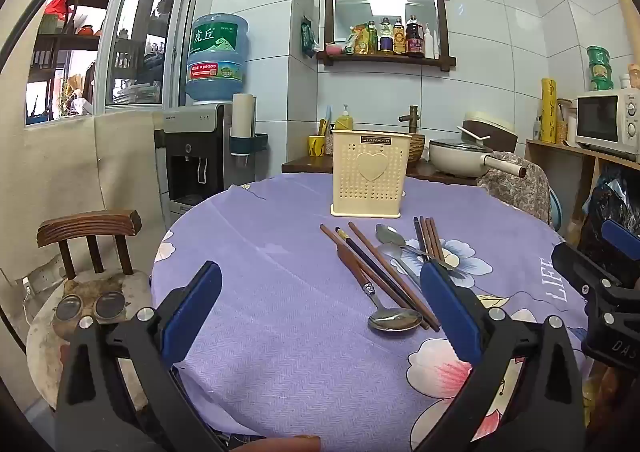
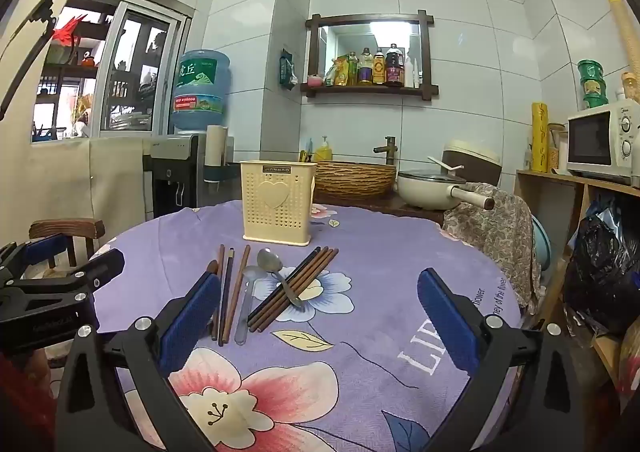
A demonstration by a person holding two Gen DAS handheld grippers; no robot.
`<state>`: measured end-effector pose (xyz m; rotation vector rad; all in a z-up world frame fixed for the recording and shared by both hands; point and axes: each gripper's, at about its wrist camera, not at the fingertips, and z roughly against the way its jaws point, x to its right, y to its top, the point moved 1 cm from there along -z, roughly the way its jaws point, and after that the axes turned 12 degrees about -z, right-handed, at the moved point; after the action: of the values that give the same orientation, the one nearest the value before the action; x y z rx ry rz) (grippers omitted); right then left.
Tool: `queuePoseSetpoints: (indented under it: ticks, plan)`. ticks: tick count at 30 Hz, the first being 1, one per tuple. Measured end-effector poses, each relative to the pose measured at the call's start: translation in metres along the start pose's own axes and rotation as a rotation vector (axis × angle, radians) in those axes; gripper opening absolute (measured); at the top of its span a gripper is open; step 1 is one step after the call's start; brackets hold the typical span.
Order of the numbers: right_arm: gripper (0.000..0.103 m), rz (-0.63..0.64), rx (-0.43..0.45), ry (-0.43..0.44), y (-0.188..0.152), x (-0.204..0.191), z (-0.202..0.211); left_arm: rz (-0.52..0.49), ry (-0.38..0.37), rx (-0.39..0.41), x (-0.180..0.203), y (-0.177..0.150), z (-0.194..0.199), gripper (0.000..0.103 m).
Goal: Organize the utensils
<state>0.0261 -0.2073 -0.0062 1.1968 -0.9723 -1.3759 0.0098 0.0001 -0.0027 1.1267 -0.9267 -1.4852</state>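
Both claws hovered above the round table (image 1: 280,332), which was covered by a purple flowered cloth. The left claw (image 1: 320,312) was spread wide and gripped nothing; the right claw (image 2: 318,316) was likewise released, its blue pads far apart.

A cream perforated utensil holder (image 1: 371,172) with a heart on its front stood upright toward the far side of the table. In front of it the utensils lay loose on the cloth. Nearest the left claw, three chopsticks (image 1: 372,264) lay side by side, running diagonally, with a wooden-handled spoon (image 1: 394,319) alongside them, its bowl toward the camera. Just to the right sat a bundle of four chopsticks (image 1: 429,238). A metal spoon (image 1: 390,235) rested with its handle across that bundle, and a second metal spoon (image 2: 247,292) lay beside it.

In the right wrist view the left claw's black frame showed at the left edge, well apart from the utensils.
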Motion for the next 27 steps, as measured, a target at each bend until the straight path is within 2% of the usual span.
queuePoseSetpoints:
  ticks: [27]
  plan:
    - [0.097,0.002,0.006,0.0,-0.0004,-0.0003,-0.0005,-0.003,-0.011,0.003,0.0004,0.0037,0.0043,0.098]
